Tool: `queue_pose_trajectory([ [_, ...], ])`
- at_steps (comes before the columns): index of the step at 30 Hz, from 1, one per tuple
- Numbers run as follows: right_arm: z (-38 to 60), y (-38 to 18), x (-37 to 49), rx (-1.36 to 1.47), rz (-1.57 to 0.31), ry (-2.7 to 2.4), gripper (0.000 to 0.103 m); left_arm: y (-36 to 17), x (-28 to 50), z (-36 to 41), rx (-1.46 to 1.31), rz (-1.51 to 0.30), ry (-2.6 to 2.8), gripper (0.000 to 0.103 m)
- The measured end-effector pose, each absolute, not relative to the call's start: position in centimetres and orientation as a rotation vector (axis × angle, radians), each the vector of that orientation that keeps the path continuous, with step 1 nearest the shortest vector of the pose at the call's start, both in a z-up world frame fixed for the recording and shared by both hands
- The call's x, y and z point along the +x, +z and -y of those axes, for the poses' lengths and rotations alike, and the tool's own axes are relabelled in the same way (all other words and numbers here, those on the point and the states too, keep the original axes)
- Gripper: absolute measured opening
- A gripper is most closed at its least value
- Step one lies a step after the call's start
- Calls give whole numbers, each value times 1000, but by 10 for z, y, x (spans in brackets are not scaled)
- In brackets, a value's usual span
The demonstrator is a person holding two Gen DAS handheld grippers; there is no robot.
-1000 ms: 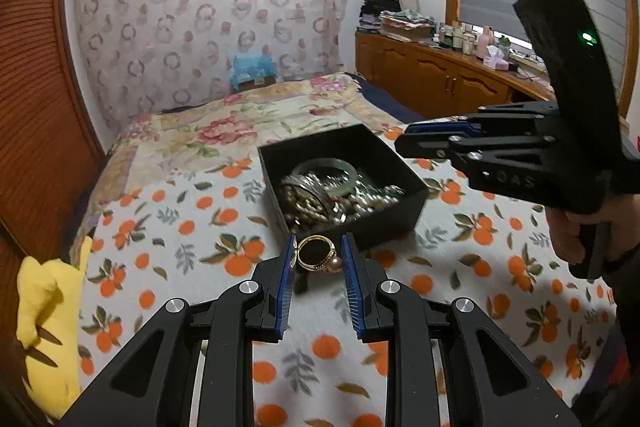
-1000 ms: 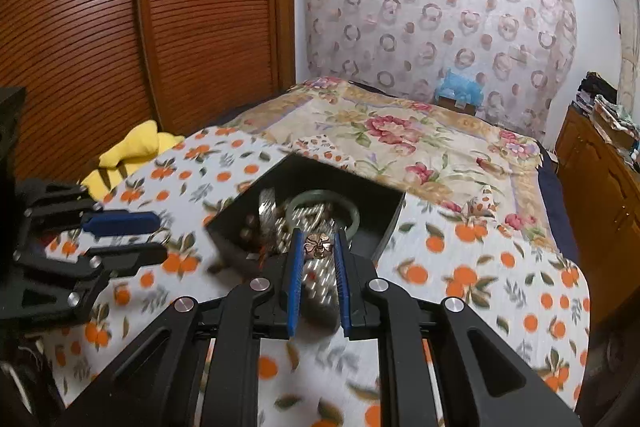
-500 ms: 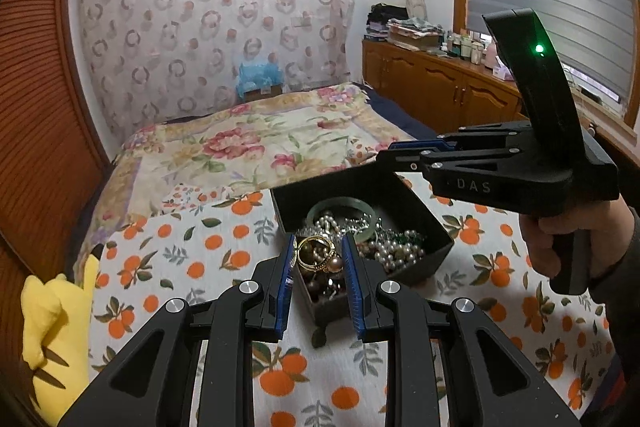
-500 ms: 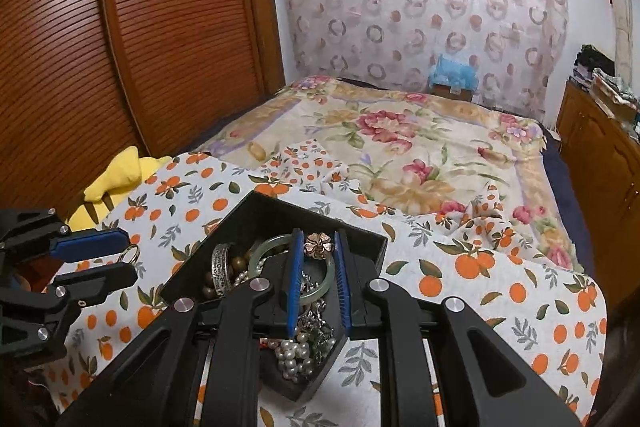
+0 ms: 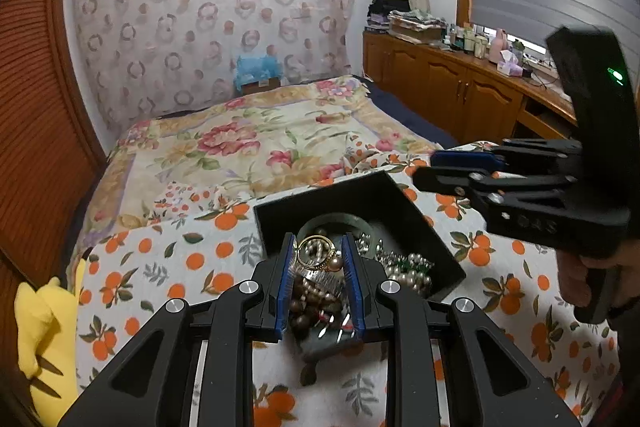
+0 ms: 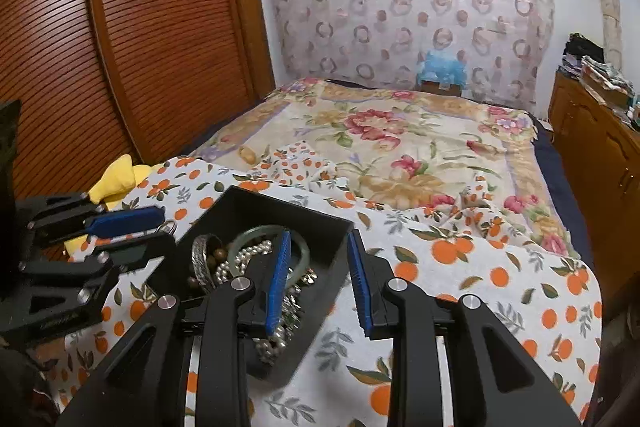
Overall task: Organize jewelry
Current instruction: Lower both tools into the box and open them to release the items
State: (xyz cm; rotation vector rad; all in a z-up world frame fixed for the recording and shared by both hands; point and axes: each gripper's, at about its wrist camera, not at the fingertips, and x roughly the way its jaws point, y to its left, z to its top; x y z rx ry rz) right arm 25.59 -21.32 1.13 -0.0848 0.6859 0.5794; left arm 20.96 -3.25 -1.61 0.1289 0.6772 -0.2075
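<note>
In the left wrist view, the left gripper (image 5: 318,259) is clamping a gold ring with a pearl (image 5: 318,255) between its blue pads and is hanging over the near corner of the black box (image 5: 412,203), which is sitting on the orange-print cloth (image 5: 172,267). Inside the box pearl strands (image 5: 408,267), brown beads and a green bangle (image 5: 340,221) are lying in a heap. I am judging that the step in hand is the dropping of pieces into the box — for this ring, the next move is asking for the jaws to part while the ring is above the inside, not above the rim. The right gripper (image 5: 436,169) is standing to the right, over the far wall of the box, so room on that side is narrow.

In the right wrist view, the right gripper (image 6: 316,263) is standing with its jaws apart — they have just been opening, and nothing is between them now. Its pads are straddling the box's right wall. The cloth to the right is lying free, good for drawing back.
</note>
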Motion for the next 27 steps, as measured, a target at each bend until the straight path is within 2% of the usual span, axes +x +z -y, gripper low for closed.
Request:
queue_pose_trajectory([
  [21,270,-6,245,-73,-689,494,32,-30,261,75,130,-737,-239,22],
  [23,270,-6,243,-67,-685,499,32,-29,262,76,130,-739,-239,25],
  [25,268,-6,241,-65,-682,500,32,-29,261,75,124,-733,-231,45],
  [27,266,-7,240,-63,-681,501,32,-29,259,72,109,-730,-227,48],
])
